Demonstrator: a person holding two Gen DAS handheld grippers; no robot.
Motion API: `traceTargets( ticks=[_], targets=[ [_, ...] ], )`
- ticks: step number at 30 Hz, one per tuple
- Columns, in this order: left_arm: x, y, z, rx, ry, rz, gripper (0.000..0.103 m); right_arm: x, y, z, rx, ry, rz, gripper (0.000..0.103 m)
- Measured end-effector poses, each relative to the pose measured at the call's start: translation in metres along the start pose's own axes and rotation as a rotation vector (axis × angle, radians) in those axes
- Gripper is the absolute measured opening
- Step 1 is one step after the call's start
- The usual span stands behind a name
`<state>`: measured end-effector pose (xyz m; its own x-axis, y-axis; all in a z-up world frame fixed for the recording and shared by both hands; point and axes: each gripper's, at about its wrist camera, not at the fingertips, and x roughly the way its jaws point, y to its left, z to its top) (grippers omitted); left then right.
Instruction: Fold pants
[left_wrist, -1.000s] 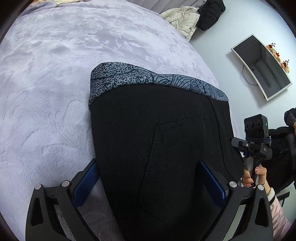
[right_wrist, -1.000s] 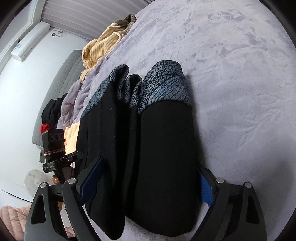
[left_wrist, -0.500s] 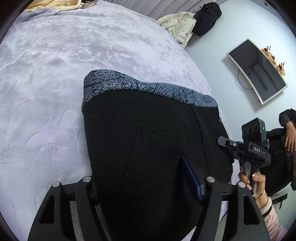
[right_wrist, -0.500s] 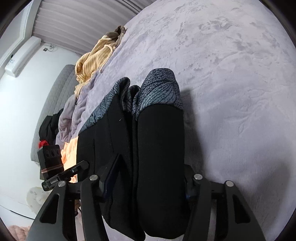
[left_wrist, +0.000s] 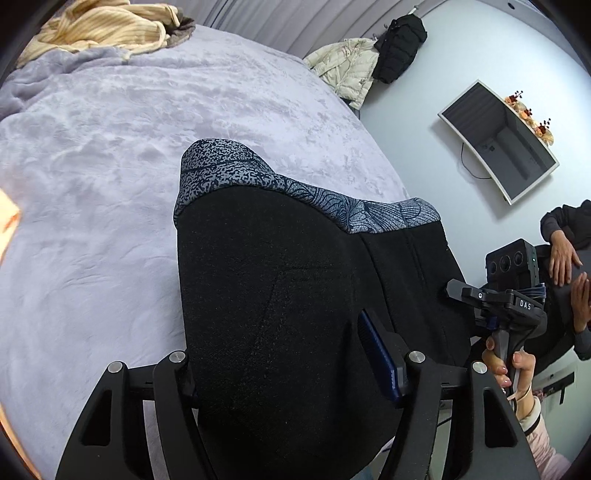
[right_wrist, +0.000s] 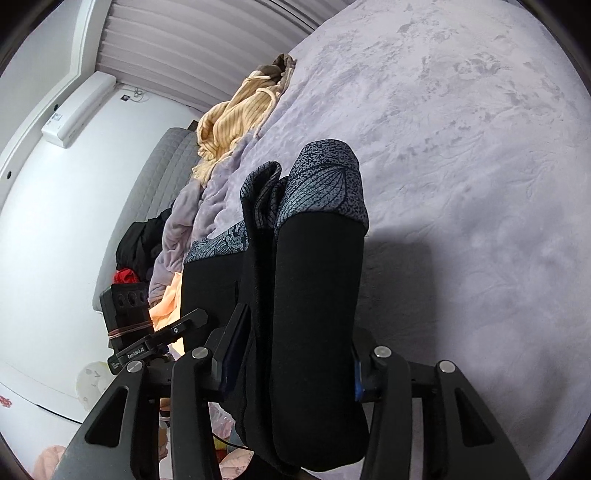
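Note:
The black pants (left_wrist: 277, 295), with a grey-blue patterned band (left_wrist: 229, 166) at the far end, lie folded lengthwise on the lilac bed cover (left_wrist: 92, 184). My left gripper (left_wrist: 284, 362) is shut on their near end, and the cloth bulges up between its fingers. In the right wrist view the pants (right_wrist: 314, 295) show as stacked layers. My right gripper (right_wrist: 295, 350) pinches the other near corner, its jaws still closing on the cloth. The near end hangs raised off the bed and the band end rests on the cover. A hand holds the right gripper's handle (left_wrist: 509, 306).
A yellow striped garment (left_wrist: 103, 29) lies at the far end of the bed. Jackets (left_wrist: 354, 62) and a screen (left_wrist: 498, 144) hang on the wall at right. A second person's hands (left_wrist: 561, 258) are at the right edge. Clothes (right_wrist: 140, 243) pile up beside a grey headboard.
Both grippers went from wide open around the near end of the pants to closed on it. Both then rose and pulled back, lifting that end off the bed.

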<state>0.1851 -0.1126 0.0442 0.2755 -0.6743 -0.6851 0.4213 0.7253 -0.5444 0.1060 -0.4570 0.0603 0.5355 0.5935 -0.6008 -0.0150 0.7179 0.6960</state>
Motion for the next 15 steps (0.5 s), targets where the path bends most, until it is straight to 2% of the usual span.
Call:
traceTargets(
  ticks=[7,11,13,15],
  targets=[
    [-0.049,0.027,-0.017,0.007,-0.048,0.066,0.069,0.024,0.041,-0.037,-0.012,0.008,0.04,0.049],
    [-0.053,0.049,-0.029,-0.012,-0.041,0.137,0.069,0.055,0.047,-0.055,0.006,0.041,0.031,0.049],
    [-0.047,0.065,-0.038,-0.042,-0.017,0.163,0.069,0.075,0.046,-0.063,0.007,0.071,-0.005,0.049],
    [-0.039,0.081,-0.046,-0.088,0.005,0.187,0.069,0.093,0.044,-0.073,-0.002,0.099,-0.081,0.05]
  ],
)
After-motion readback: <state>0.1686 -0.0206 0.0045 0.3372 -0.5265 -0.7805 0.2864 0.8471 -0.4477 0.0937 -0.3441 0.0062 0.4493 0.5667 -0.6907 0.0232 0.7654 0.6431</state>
